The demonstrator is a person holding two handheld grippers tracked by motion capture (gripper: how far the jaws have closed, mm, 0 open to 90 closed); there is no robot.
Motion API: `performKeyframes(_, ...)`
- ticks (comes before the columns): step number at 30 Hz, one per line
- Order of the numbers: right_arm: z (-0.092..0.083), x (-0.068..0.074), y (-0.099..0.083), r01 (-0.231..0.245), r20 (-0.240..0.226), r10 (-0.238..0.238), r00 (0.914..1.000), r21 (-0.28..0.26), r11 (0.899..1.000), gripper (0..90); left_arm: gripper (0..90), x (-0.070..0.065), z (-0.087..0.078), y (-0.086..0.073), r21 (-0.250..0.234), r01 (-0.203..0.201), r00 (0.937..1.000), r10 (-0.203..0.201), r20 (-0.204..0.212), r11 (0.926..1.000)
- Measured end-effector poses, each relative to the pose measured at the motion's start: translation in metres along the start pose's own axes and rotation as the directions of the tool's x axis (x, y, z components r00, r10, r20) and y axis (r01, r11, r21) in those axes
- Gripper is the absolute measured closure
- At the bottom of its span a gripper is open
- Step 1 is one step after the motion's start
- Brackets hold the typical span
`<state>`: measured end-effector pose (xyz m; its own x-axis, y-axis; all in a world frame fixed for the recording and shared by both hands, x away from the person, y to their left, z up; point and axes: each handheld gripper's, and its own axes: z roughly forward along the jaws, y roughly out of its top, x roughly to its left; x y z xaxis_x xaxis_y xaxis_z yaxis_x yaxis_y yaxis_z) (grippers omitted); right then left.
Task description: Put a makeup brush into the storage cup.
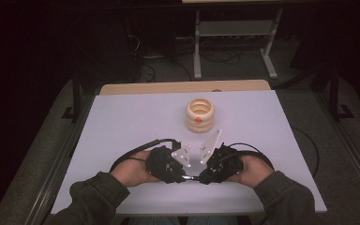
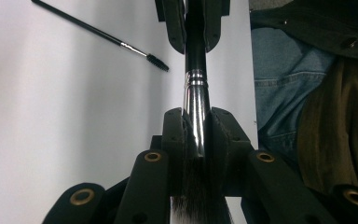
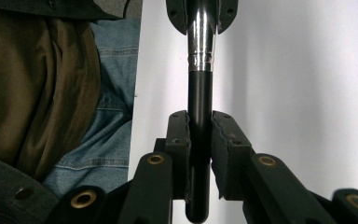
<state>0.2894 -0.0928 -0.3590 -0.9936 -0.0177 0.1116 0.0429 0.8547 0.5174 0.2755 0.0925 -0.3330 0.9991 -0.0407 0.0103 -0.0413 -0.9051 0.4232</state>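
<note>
The brush has a glossy black handle, a chrome ferrule and dark bristles fading to pale tips. Both grippers, left and right, are matte black with brass-coloured rivets and pale grey top plates. At the upper left of the left gripper view lies a thin black wand with a silver collar and black bristles. The worktop is plain white with a light wood edge. The cream ringed holder carries an orange dot. The sleeves are olive green, the jeans blue.
</note>
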Motion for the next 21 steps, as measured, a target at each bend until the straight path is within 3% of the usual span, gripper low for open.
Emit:
performKeyframes(4,0.003,0.001,0.000,0.009,-0.002,-0.009,1.0000,0.012,1.000,78.3,76.5,-0.002,0.000,0.000,-0.009,0.003,1.0000,-0.003,0.007,1.0000)
performKeyframes(7,0.004,0.003,-0.002,0.011,0.016,-0.011,0.9998,0.006,1.000,78.6,75.2,-0.001,-0.001,-0.004,-0.043,0.021,0.9998,-0.021,0.001,0.9989)
performKeyframes(9,0.004,0.004,-0.006,0.009,0.041,-0.008,0.9991,-0.007,1.000,78.6,62.7,0.000,-0.002,-0.008,-0.079,0.060,0.9982,-0.061,-0.004,0.9951)
performKeyframes(11,0.004,0.004,-0.012,-0.007,0.044,0.008,0.9990,-0.023,1.000,78.6,60.9,0.001,-0.005,-0.016,-0.105,0.087,0.9962,-0.088,0.002,0.9907)
performKeyframes(15,0.002,0.002,-0.029,-0.053,0.059,0.057,0.9966,-0.076,0.996,78.6,55.0,0.007,-0.011,-0.035,-0.158,0.170,0.9852,-0.172,0.005,0.9726)
performKeyframes(17,-0.002,0.001,-0.036,-0.077,0.066,0.085,0.9942,-0.113,0.991,78.6,53.8,0.010,-0.013,-0.043,-0.189,0.206,0.9781,-0.208,0.013,0.9600)
performKeyframes(21,-0.010,-0.004,-0.042,-0.114,0.075,0.135,0.9880,-0.234,0.965,78.5,53.2,0.013,-0.015,-0.050,-0.257,0.261,0.9644,-0.263,0.025,0.9304)
